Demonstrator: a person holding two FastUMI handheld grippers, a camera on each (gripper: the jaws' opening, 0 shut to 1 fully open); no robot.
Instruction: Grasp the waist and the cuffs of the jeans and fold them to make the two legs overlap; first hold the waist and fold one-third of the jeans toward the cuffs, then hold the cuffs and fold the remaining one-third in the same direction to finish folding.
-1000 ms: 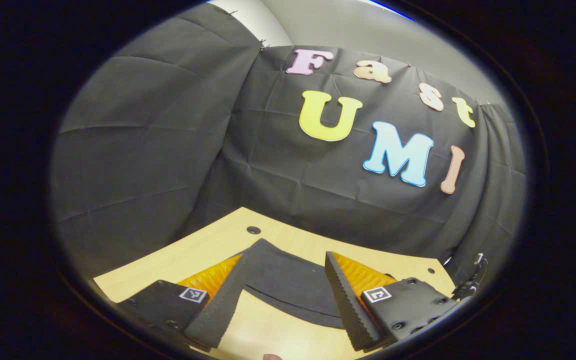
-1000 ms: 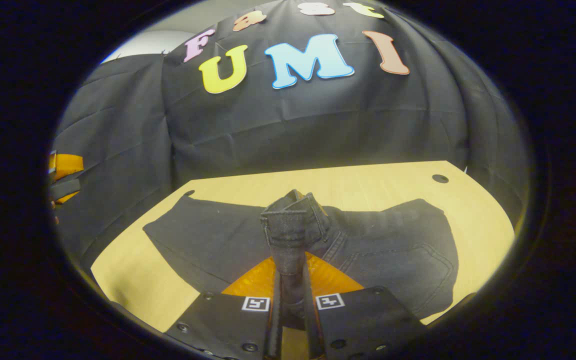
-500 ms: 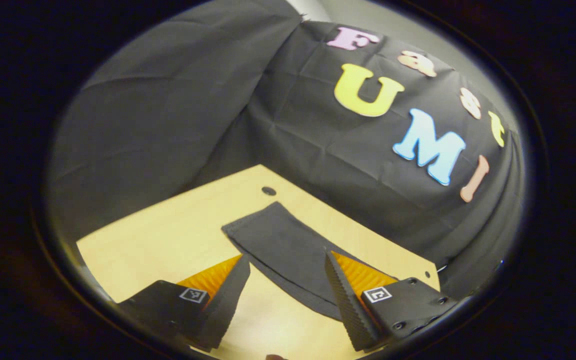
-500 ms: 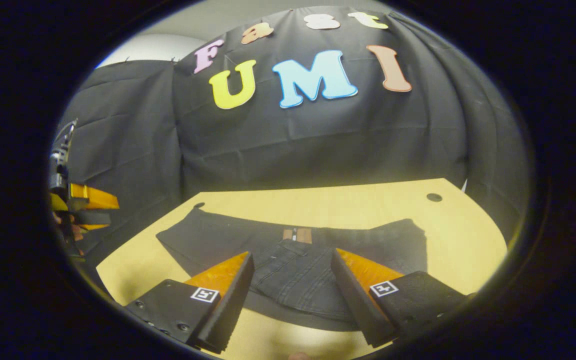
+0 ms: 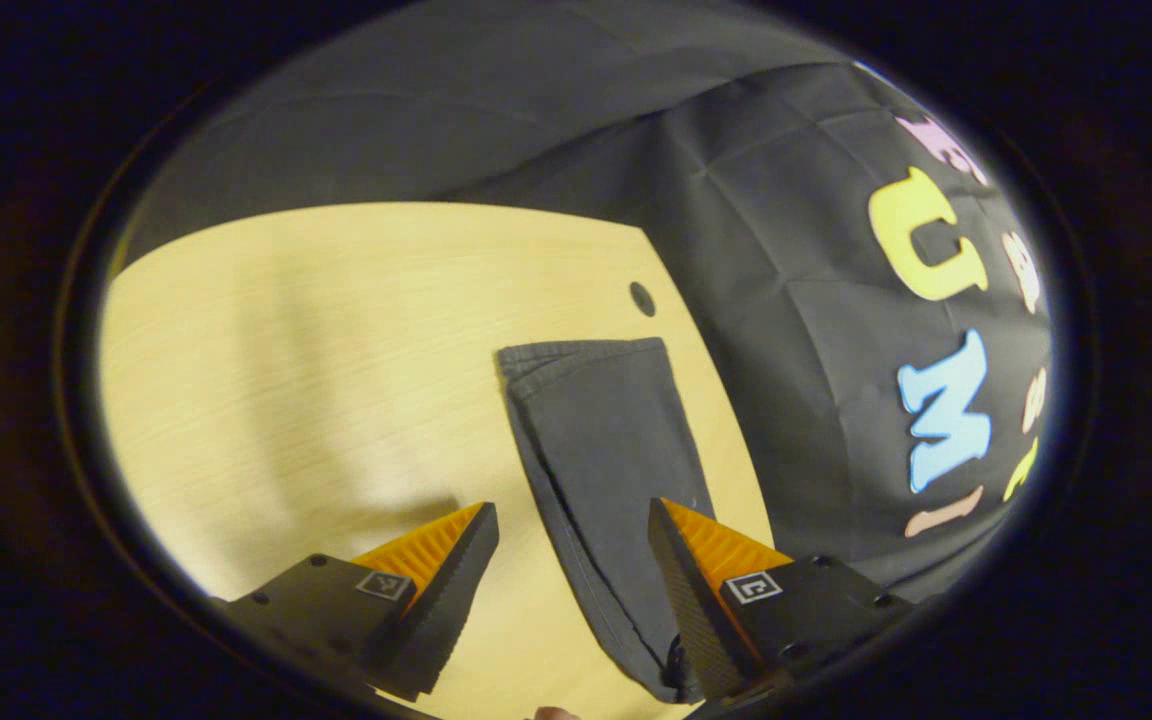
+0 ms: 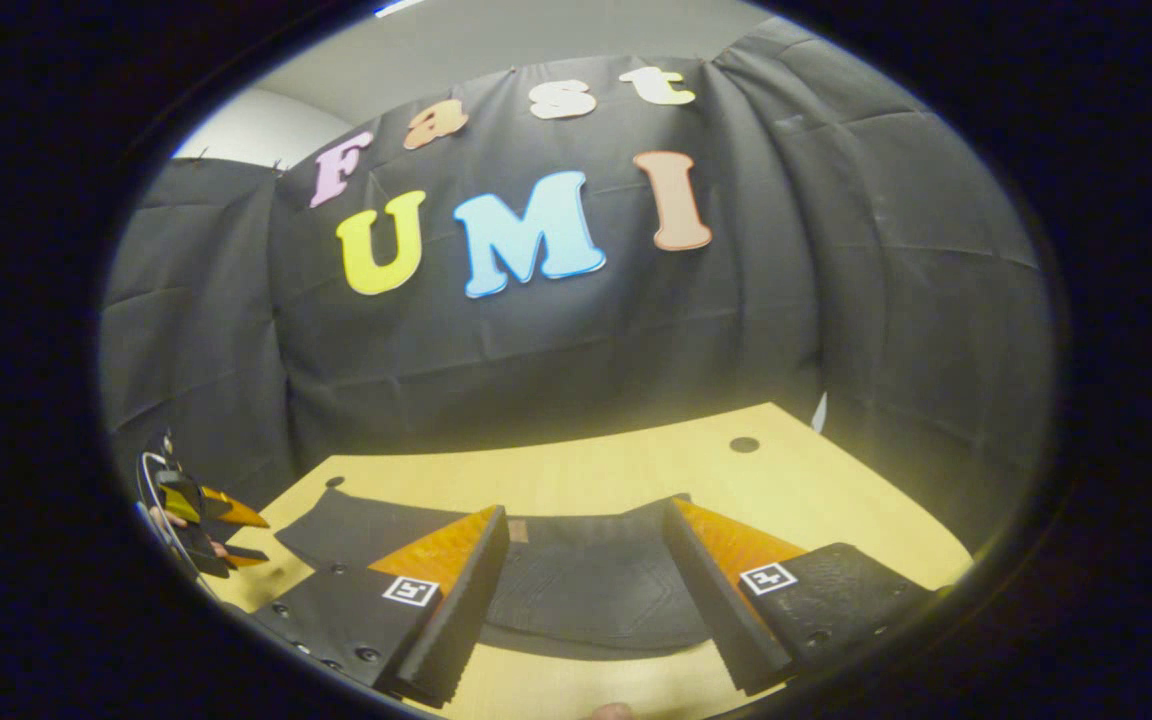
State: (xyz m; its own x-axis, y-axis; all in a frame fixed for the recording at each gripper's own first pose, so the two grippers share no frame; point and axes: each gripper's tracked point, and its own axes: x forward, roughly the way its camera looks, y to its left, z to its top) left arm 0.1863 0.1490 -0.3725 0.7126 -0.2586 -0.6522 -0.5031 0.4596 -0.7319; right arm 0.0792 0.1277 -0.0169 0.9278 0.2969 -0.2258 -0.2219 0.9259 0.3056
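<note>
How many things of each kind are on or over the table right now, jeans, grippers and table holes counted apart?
Jeans: 1, dark, lying on the table
Grippers: 2, the left gripper and the right gripper, both open
Table holes: 2, one near the cuffs, one at the far right corner
Total: 5

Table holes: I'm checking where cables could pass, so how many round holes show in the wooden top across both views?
2 in the table: one beyond the jeans' cuffs, one near the far right corner. The jeans may hide others.
</note>
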